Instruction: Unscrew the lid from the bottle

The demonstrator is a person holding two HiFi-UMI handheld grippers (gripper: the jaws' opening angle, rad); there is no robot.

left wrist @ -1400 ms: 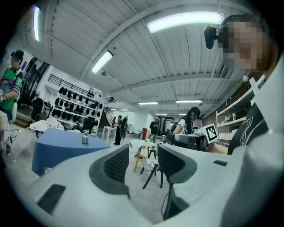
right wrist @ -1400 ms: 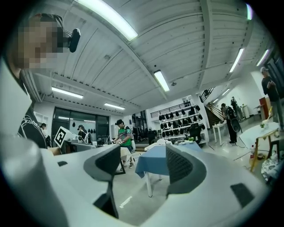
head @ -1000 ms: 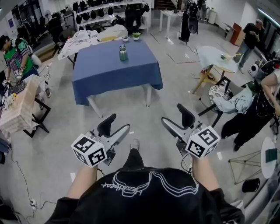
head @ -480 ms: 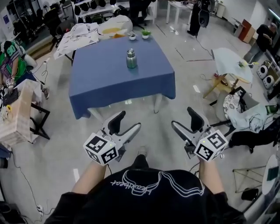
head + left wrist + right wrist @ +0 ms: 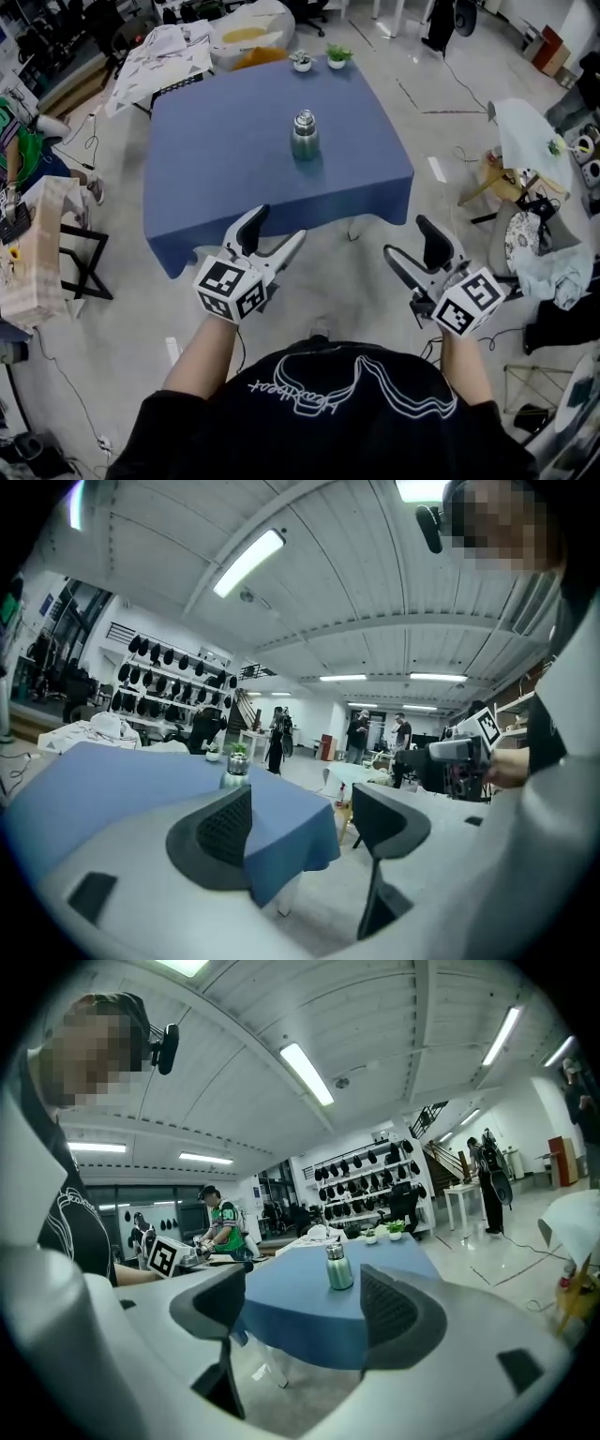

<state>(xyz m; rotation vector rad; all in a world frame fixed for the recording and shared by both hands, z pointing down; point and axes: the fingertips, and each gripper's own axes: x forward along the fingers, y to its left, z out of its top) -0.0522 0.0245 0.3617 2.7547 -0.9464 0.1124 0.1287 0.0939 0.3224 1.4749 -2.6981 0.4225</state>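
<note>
A green metal bottle [image 5: 305, 137] with a silver lid stands upright near the middle of the blue-clothed table [image 5: 216, 178]. Both grippers hover over the floor, short of the table's near edge. My left gripper [image 5: 278, 225] is open and holds nothing. My right gripper [image 5: 409, 239] is open and empty too. In the left gripper view the bottle [image 5: 235, 771] shows far off, above the left jaw of the left gripper [image 5: 300, 822]. In the right gripper view the bottle [image 5: 338, 1267] stands between the spread jaws of the right gripper [image 5: 305, 1312], well beyond them.
Two small potted plants [image 5: 319, 59] sit at the table's far edge. A cluttered white-covered table [image 5: 178, 52] stands behind it. A pale crate on a black stand [image 5: 37, 253] is at the left, and a round white table [image 5: 525, 131] with chairs at the right. Cables lie on the floor.
The person has walked toward the blue table, so the table and bottle appear nearer and larger. Both grippers travelled forward with the person, jaws still apart.
</note>
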